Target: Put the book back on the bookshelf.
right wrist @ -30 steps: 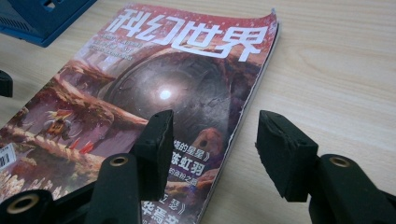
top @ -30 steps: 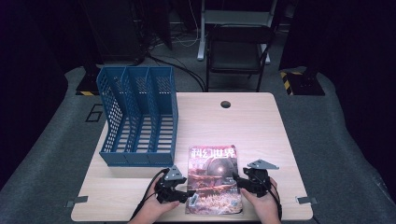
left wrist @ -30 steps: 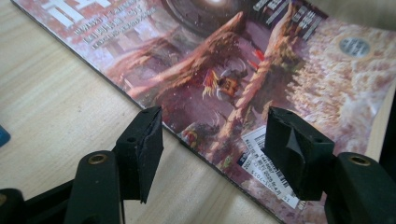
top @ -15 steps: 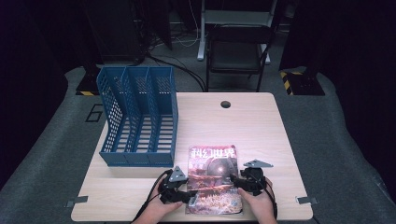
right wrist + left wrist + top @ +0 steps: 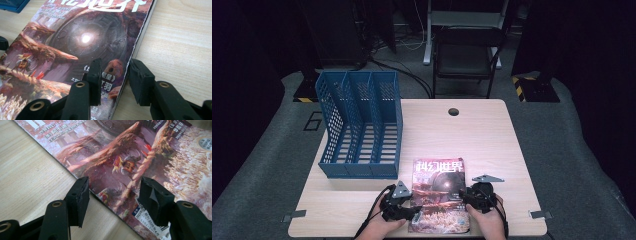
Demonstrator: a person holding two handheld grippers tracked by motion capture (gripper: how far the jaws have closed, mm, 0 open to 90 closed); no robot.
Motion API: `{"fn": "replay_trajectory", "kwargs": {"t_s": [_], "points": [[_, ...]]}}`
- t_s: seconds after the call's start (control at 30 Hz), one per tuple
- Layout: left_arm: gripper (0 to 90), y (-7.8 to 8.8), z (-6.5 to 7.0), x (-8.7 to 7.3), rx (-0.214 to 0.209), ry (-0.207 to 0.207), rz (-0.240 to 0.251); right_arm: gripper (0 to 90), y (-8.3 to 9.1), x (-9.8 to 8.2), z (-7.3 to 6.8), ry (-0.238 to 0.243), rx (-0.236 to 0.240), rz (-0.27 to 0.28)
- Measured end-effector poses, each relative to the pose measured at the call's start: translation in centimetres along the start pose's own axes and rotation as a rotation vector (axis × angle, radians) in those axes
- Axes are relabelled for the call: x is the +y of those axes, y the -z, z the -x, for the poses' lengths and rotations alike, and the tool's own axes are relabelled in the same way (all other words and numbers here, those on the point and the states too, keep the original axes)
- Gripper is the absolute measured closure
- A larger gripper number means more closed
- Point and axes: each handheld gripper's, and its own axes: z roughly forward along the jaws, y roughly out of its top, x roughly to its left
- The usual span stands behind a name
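Blue plastic file rack, three slots, nothing in them, standing at the far left of the wooden table. Magazine lies flat at the near edge, just beside the rack's front corner; its lower part is cut off in the high view. My left gripper straddles its left edge, jaws spread apart, gripping nothing. My right gripper straddles its right edge, jaws parted likewise. Black chair stands beyond the table on grey floor.
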Motion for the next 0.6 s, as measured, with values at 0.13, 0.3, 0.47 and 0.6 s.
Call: {"fn": "replay_trajectory", "kwargs": {"t_s": [0.13,0.3,0.47,0.6], "points": [[41.5,0.0,0.0,0.0,-0.003,0.001,0.000,61.2,0.0,0.3,0.5,-0.022,0.035,0.011],[41.5,0.0,-0.1,0.0,-0.006,0.001,0.001,57.2,-0.4,0.7,0.8,-0.040,0.037,0.022],[41.4,0.0,0.0,-0.1,-0.009,0.005,0.003,56.2,-0.8,0.8,0.7,-0.037,0.026,0.016],[41.2,0.0,0.0,-0.1,-0.007,0.001,0.005,55.5,-1.0,0.8,0.8,-0.041,0.028,0.014]]}}
